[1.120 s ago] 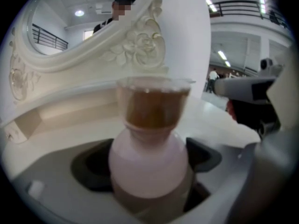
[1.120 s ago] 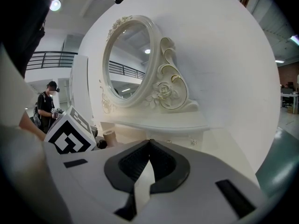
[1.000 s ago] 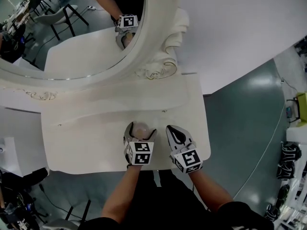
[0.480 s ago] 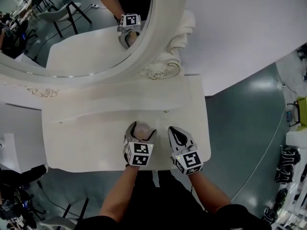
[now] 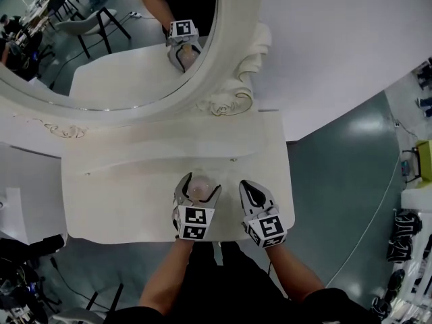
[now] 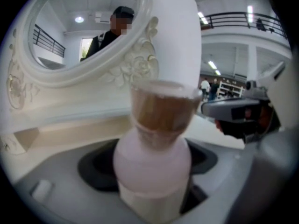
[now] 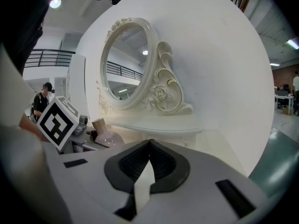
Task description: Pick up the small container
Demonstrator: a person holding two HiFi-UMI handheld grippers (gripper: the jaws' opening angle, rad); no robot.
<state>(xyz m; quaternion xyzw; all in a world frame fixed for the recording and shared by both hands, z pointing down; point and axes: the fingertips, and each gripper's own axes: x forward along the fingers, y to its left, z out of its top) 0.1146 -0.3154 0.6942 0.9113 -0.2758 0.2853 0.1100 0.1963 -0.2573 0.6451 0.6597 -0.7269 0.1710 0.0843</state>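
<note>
The small container is a pale pink bottle with a brownish neck and stands upright near the front of the white dressing table. My left gripper has its jaws shut round the bottle's body, one pad against each side. In the left gripper view the container fills the space between the dark pads. To the right of it my right gripper hovers over the table, shut and holding nothing. In the right gripper view the jaws meet, and the container shows at the left.
An oval mirror in an ornate white frame stands at the back of the table and reflects the left gripper. The table's front edge runs just under both grippers. A white wall rises to the right, with grey floor beyond.
The left gripper's jaws have drawn in against the container's sides. Both grippers stay in nearly the same place, while the head view has shifted a little.
</note>
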